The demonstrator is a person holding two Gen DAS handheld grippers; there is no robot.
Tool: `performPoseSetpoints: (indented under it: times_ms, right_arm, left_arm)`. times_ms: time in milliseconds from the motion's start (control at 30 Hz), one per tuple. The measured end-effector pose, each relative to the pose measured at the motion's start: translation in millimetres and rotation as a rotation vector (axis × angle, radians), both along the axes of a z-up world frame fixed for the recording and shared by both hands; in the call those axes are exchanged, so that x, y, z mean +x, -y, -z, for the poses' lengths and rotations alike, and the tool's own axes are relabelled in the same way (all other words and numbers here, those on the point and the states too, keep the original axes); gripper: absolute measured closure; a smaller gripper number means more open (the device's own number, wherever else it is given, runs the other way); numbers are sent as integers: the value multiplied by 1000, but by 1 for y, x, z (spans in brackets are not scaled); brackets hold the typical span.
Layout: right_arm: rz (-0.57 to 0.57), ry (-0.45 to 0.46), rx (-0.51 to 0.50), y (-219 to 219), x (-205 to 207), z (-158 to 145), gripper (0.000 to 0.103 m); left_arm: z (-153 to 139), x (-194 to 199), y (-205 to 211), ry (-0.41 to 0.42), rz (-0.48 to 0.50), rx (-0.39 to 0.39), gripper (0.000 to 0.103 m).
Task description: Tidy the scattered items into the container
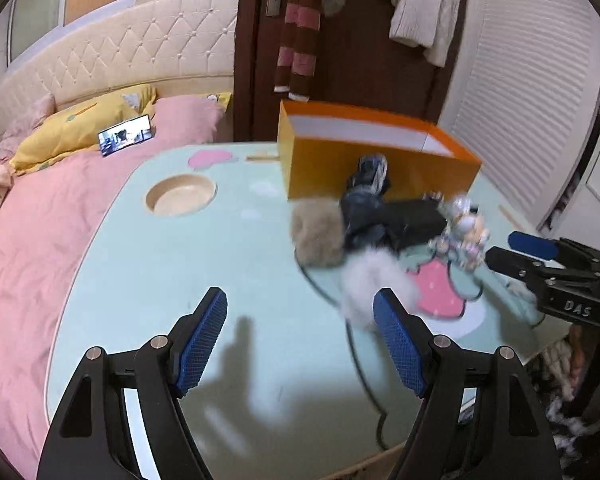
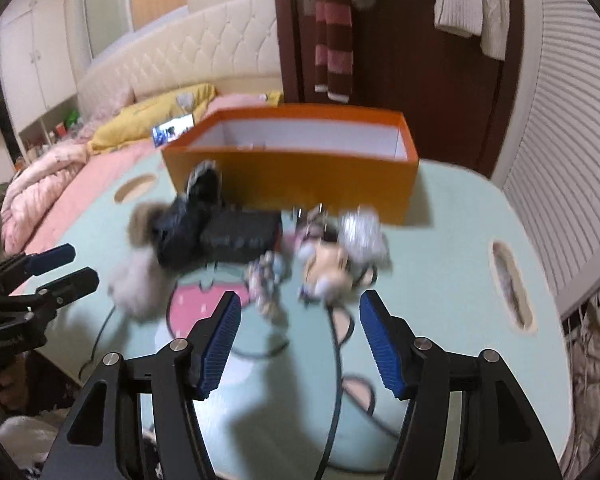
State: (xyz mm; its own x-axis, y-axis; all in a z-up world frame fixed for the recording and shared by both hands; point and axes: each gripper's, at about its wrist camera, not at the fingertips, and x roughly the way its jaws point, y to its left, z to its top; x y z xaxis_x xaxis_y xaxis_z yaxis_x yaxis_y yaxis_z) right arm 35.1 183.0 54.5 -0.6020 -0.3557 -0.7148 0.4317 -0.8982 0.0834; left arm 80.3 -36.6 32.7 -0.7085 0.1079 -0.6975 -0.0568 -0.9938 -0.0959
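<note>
An open orange box (image 1: 380, 160) (image 2: 296, 176) with a white inside stands at the far side of a mint-green table. In front of it lies a blurred heap: a tan fur pompom (image 1: 320, 236) (image 2: 142, 220), a white fluffy pompom (image 1: 370, 284) (image 2: 138, 284), dark cloth items (image 1: 388, 216) (image 2: 220, 228), and small figure charms (image 1: 462, 236) (image 2: 328, 264). My left gripper (image 1: 300, 340) is open and empty, its right finger just before the white pompom. My right gripper (image 2: 298, 348) is open and empty, short of the charms. Each gripper also shows in the other view, the right gripper (image 1: 540, 256) and the left gripper (image 2: 60, 268).
The table (image 1: 180, 280) (image 2: 460, 260) has a round cup hole (image 1: 181, 194) at the left and a slot handle (image 2: 512, 288) at the right. A bed with a pink cover (image 1: 40, 220) and a phone (image 1: 126, 135) lies left. A dark door stands behind the box.
</note>
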Motion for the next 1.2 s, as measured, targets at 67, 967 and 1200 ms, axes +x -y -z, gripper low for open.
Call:
performPoseSetpoints:
  times_ms: [67,967,1200]
  right_arm:
    - [4,28,-11,-2,3,9,41]
    - [-76,-51,-29,22,-7,1,68]
    - [-98,-14,72,45,-29,14,71]
  left_arm:
    - [7,3,-1,7,-11,-8,27]
    - [25,7,-8,-63,-39,-81,1]
    - [25,8,-7,-66,-34,-70,1]
